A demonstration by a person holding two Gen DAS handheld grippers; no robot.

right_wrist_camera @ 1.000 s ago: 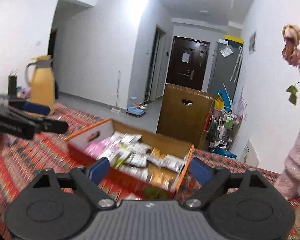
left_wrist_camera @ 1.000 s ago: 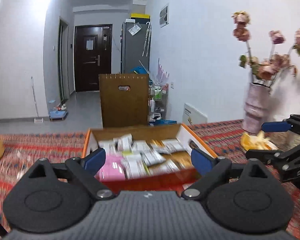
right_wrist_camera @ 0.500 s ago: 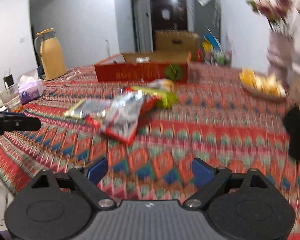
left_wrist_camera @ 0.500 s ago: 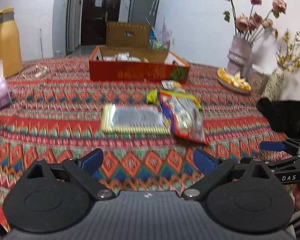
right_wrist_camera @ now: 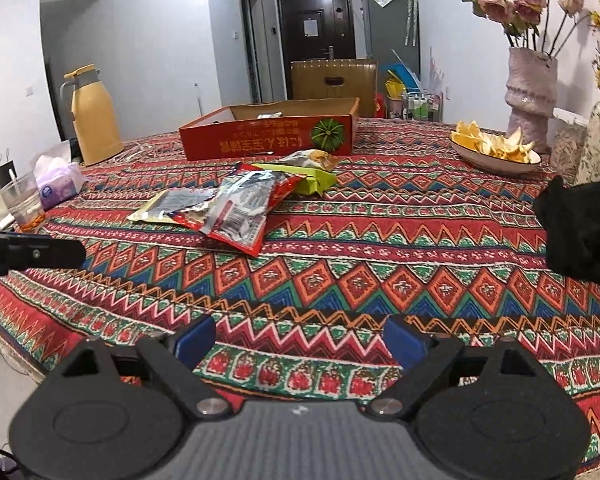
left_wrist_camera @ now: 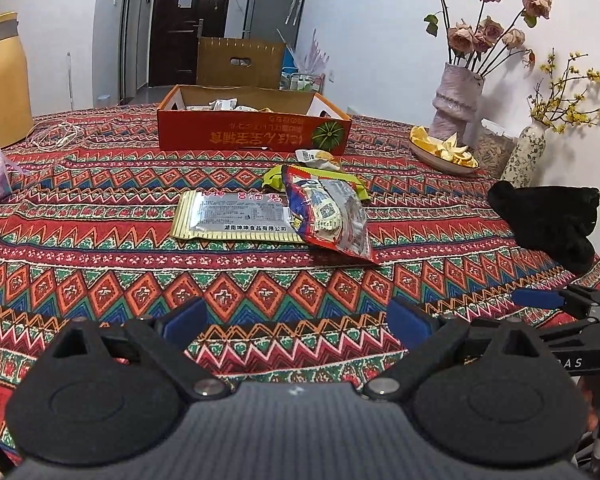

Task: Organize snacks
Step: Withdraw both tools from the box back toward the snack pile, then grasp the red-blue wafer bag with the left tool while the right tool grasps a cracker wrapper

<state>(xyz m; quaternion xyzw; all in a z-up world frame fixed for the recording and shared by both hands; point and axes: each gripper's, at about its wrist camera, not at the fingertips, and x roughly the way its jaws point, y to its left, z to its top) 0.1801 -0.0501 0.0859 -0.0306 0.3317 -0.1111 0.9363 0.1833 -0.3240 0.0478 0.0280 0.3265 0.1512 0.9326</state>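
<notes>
An open orange cardboard box [left_wrist_camera: 252,134] [right_wrist_camera: 268,140] with small snack packets inside stands at the far side of the patterned tablecloth. In front of it lie several loose snack bags: a flat silver-and-gold packet [left_wrist_camera: 232,216] [right_wrist_camera: 168,204], a red-and-silver bag [left_wrist_camera: 332,216] [right_wrist_camera: 240,212] overlapping it, a green bag [left_wrist_camera: 352,184] [right_wrist_camera: 312,178] and a small pale packet [left_wrist_camera: 320,156] [right_wrist_camera: 312,158]. My left gripper [left_wrist_camera: 298,322] is open and empty, low over the near table edge. My right gripper [right_wrist_camera: 298,338] is open and empty too, well short of the bags.
A yellow thermos [left_wrist_camera: 0,80] [right_wrist_camera: 94,116], a purple tissue pack [right_wrist_camera: 58,188] and a plastic cup [right_wrist_camera: 22,204] stand at the left. A bowl of orange peels [left_wrist_camera: 444,150] [right_wrist_camera: 496,148], flower vases [left_wrist_camera: 456,96] and a black cloth [left_wrist_camera: 552,220] sit at the right.
Both grippers have pulled back from right over the box to the near table edge and dropped lower. The loose bags have come into view. Both stay open.
</notes>
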